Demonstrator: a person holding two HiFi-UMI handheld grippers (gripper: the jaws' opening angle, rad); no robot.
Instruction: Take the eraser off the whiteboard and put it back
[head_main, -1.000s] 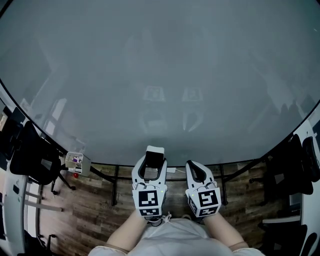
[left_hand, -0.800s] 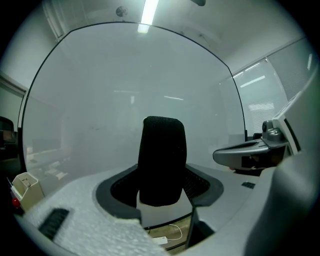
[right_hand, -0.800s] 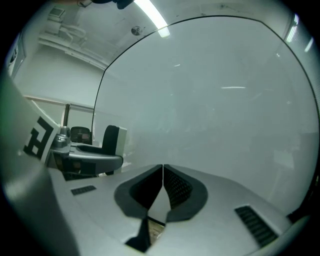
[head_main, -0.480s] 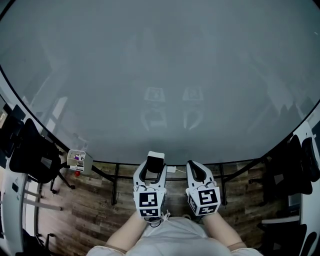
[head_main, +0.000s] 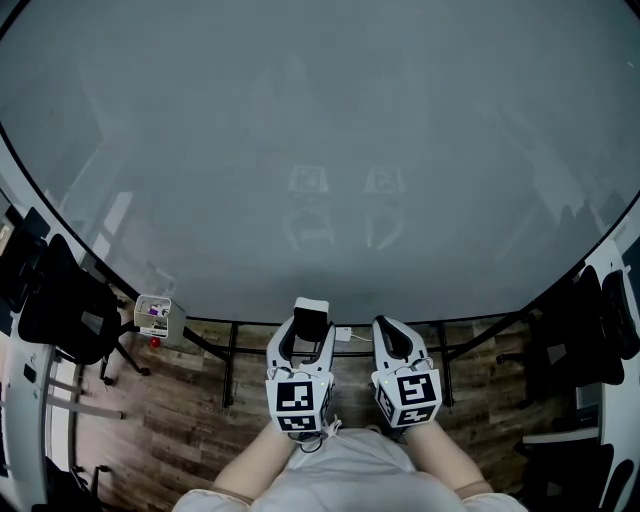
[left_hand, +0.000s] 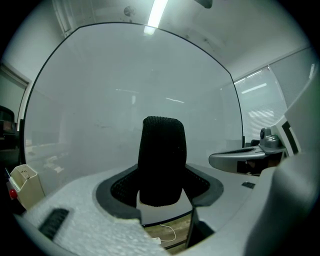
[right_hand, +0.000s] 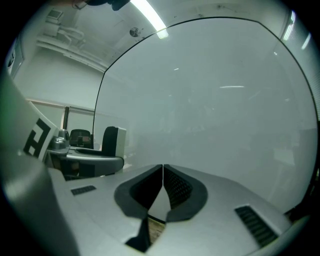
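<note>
The left gripper (head_main: 309, 326) has its two jaws set wide and clamped on the eraser (left_hand: 161, 160), which stands upright between them with its black felt face turned back toward the hand and its white back toward the whiteboard (head_main: 320, 150). The jaw pads press on the eraser's two sides, and its top sticks up well above them. It is held low down, just in front of the board's bottom edge; from where I stand I cannot tell whether it touches the surface or sits a little off it. Just beside it, the right gripper (right_hand: 163, 186) has its jaws pressed together with nothing between them, and it points at the same lower part of the board, level with its neighbour. Both grippers carry their marker cubes facing up, and the person's bare forearms (head_main: 250, 465) run back from them toward a light shirt. The board itself is wide, pale grey and blank, and it throws back faint reflections of the two grippers. Beneath it a dark metal stand (head_main: 232, 370) rests on a wood-plank floor (head_main: 180, 420), with a thin white cable (head_main: 350, 340) lying between the grippers. A small white holder (head_main: 153, 316) with a few items in it hangs at the board's lower left corner. Black chairs (head_main: 60, 310) stand off to both sides, and a ceiling light (left_hand: 156, 12) glows above the board.
</note>
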